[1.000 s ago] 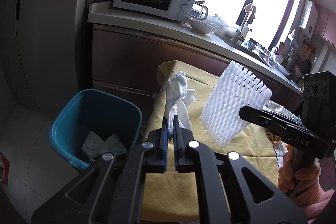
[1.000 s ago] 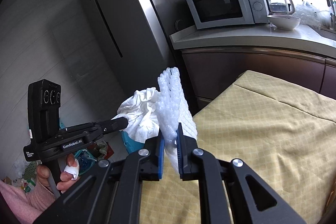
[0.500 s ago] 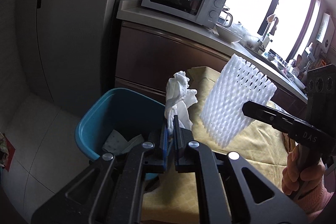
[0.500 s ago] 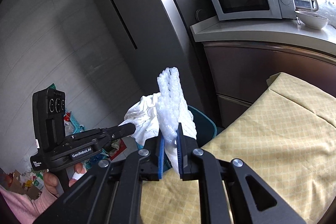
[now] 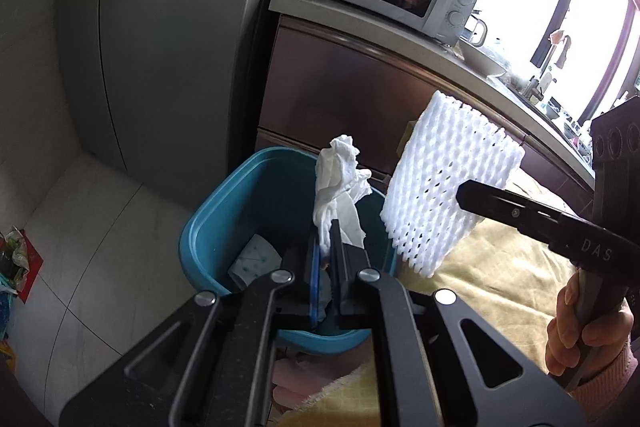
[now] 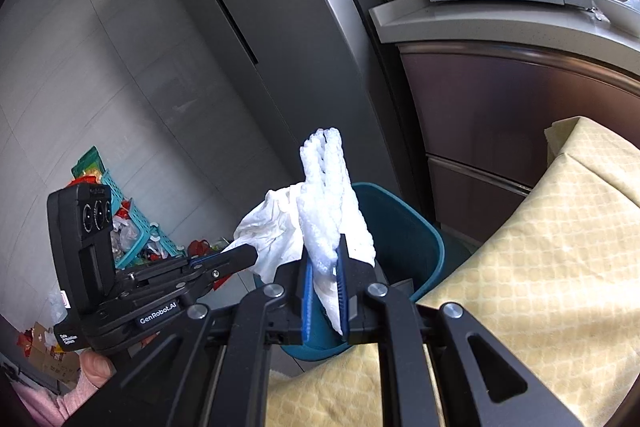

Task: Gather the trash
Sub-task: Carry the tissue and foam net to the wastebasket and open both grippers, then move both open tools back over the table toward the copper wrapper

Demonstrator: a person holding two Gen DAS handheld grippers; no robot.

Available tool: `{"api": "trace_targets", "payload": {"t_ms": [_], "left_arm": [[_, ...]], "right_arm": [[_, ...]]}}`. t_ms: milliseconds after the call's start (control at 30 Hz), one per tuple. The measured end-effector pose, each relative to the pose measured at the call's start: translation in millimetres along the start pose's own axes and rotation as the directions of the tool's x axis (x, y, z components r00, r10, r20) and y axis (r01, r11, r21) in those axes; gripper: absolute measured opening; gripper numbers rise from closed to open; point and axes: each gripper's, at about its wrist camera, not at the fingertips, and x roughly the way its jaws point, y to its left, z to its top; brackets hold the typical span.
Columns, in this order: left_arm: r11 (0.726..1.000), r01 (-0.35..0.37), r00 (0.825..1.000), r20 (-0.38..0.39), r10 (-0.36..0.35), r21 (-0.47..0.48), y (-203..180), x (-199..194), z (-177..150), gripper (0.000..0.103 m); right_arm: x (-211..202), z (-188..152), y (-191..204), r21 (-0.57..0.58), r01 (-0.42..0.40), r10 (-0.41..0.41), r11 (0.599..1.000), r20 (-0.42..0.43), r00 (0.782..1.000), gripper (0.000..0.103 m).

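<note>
Over the blue bin (image 5: 248, 211) beside the yellow-clothed table (image 6: 540, 267), your left tool (image 5: 325, 247) pinches a crumpled white tissue (image 5: 338, 183), which stands above the bin's mouth. To its right, your right tool (image 6: 323, 271) clamps a white foam net (image 5: 448, 179) (nearer the rim and the table edge). Let go from here and the light, springy net may well catch the rim and land on the cloth or floor.

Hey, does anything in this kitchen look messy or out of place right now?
Yes. Litter is piled on the floor by the wall, around a teal basket, well apart from the blue bin. More scraps lie along the floor's edge.
</note>
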Motion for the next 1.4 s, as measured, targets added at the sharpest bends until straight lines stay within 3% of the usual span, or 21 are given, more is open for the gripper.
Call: {"api": "trace_targets", "payload": {"t_ms": [433, 867, 1067, 1233, 1400], "left_arm": [[0.998, -0.053, 0.997, -0.062, 0.051, -0.031, 12, 40, -7, 0.005], [0.997, -0.056, 0.991, -0.125, 0.049, -0.051, 17, 79, -16, 0.008], [0.997, -0.050, 0.992, -0.119, 0.043, -0.053, 13, 80, -21, 0.010], [0.997, -0.076, 0.994, -0.078, 0.073, -0.031, 8, 71, -18, 0.030], [0.997, -0.065, 0.996, -0.069, 0.063, -0.031, 3, 66, -12, 0.030]], "right_arm": [[46, -3, 3, -0.011, 0.062, -0.062, 0.998, -0.096, 0.993, 0.010], [77, -8, -2, 0.005, 0.119, -0.116, 0.993, -0.169, 0.979, 0.019], [65, -10, -7, 0.013, 0.116, -0.113, 0.993, -0.147, 0.983, 0.024], [40, -15, -10, 0.015, 0.101, -0.099, 0.995, -0.105, 0.990, 0.026], [10, -21, -12, 0.004, 0.101, -0.101, 0.995, -0.065, 0.993, 0.027]]}}
